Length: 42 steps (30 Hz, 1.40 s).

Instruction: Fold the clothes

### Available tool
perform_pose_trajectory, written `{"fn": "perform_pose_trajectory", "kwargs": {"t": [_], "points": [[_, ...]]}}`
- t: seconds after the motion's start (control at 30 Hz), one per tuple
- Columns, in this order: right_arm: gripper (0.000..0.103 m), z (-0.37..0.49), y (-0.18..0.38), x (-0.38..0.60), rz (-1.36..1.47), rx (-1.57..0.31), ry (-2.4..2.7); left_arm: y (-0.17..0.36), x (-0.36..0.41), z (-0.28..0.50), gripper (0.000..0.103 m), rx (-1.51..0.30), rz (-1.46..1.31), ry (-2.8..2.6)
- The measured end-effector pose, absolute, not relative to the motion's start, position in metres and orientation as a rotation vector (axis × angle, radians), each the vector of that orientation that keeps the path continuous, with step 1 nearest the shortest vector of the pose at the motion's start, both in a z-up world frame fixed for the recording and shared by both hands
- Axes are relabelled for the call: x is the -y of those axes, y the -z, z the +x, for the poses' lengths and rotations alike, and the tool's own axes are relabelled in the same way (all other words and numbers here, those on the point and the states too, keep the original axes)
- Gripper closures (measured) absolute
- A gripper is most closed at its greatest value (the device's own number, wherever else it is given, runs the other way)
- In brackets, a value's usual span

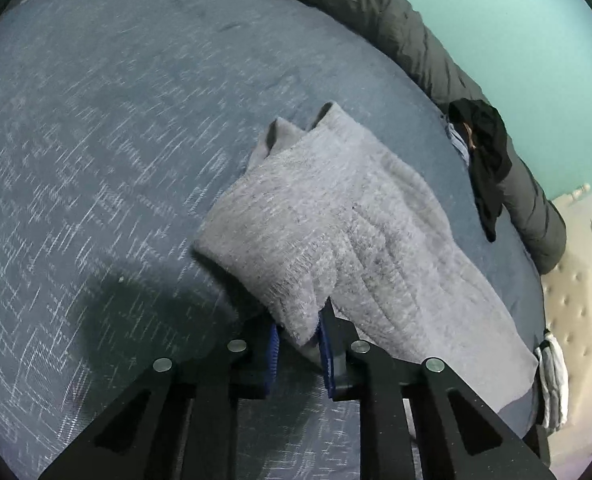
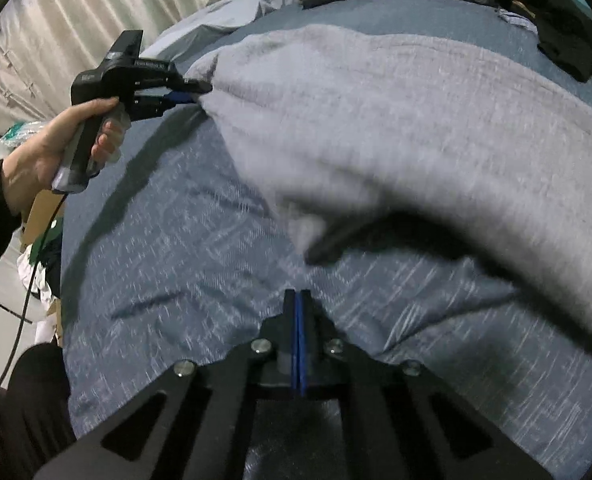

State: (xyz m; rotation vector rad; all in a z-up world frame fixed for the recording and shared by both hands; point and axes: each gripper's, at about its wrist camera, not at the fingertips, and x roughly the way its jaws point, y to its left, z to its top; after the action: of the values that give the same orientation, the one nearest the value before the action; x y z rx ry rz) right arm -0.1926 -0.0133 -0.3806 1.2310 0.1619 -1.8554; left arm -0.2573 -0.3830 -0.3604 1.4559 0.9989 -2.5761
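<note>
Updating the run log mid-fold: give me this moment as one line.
left tongs: shut on grey garment, corner lifted | right tongs: shut, empty | surface: blue bedspread

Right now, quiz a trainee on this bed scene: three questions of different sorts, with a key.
1. True or false: the left gripper has its jaws clamped on the grey garment.
2. Multiple choice: the right gripper is A) shut on the garment, B) shut on nothing, C) wide open.
3. Fill in: the black clothing lies against the dark rolled ____ at the far edge of the blue bedspread.

Key: 1 true; 2 B; 3 duvet.
</note>
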Motion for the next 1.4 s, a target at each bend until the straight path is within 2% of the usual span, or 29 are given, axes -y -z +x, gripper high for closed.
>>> {"fn": "perform_pose_trajectory", "kwargs": {"t": [0.07, 0.13, 0.33, 0.73, 0.8, 0.83, 0.87, 0.9, 0.93, 1.2, 1.3, 1.4], "points": [[0.103, -0.192, 0.377, 0.008, 1.230, -0.149, 1.861, 0.362, 0.387, -0.254, 0.074, -1.032, 1.451, 2.570], [0.102, -0.192, 0.372, -0.002, 1.230, -0.118, 1.871, 0.358, 0.391, -0.250, 0.056, -1.016, 1.426, 2.570], [0.102, -0.192, 0.351, -0.044, 1.203, -0.033, 1.932, 0.346, 0.405, -0.246, 0.047, -1.064, 1.336, 2.586], [0.100, -0.206, 0.337, -0.104, 1.213, 0.024, 2.097, 0.301, 0.371, -0.245, 0.048, -0.843, 1.247, 2.765], [0.092, -0.222, 0.331, -0.115, 1.207, 0.019, 2.146, 0.296, 0.361, -0.247, 0.048, -0.806, 1.246, 2.797], [0.080, -0.231, 0.328, -0.121, 1.204, 0.013, 2.169, 0.297, 0.348, -0.255, 0.048, -0.798, 1.275, 2.816], [0.063, -0.240, 0.325, -0.126, 1.200, 0.007, 2.193, 0.298, 0.335, -0.262, 0.048, -0.790, 1.304, 2.836], [0.056, -0.249, 0.322, -0.132, 1.197, 0.000, 2.217, 0.300, 0.324, -0.267, 0.048, -0.780, 1.331, 2.848], [0.054, -0.258, 0.319, -0.136, 1.193, -0.012, 2.237, 0.302, 0.316, -0.272, 0.048, -0.761, 1.353, 2.852], [0.052, -0.342, 0.309, -0.137, 1.183, -0.287, 2.295, 0.318, 0.286, -0.310, 0.047, -0.641, 1.458, 2.838], [0.052, -0.364, 0.318, -0.131, 1.209, -0.388, 2.299, 0.317, 0.281, -0.328, 0.041, -0.598, 1.449, 2.833], [0.052, -0.384, 0.327, -0.126, 1.218, -0.435, 2.286, 0.316, 0.281, -0.345, 0.040, -0.537, 1.447, 2.825]]}}
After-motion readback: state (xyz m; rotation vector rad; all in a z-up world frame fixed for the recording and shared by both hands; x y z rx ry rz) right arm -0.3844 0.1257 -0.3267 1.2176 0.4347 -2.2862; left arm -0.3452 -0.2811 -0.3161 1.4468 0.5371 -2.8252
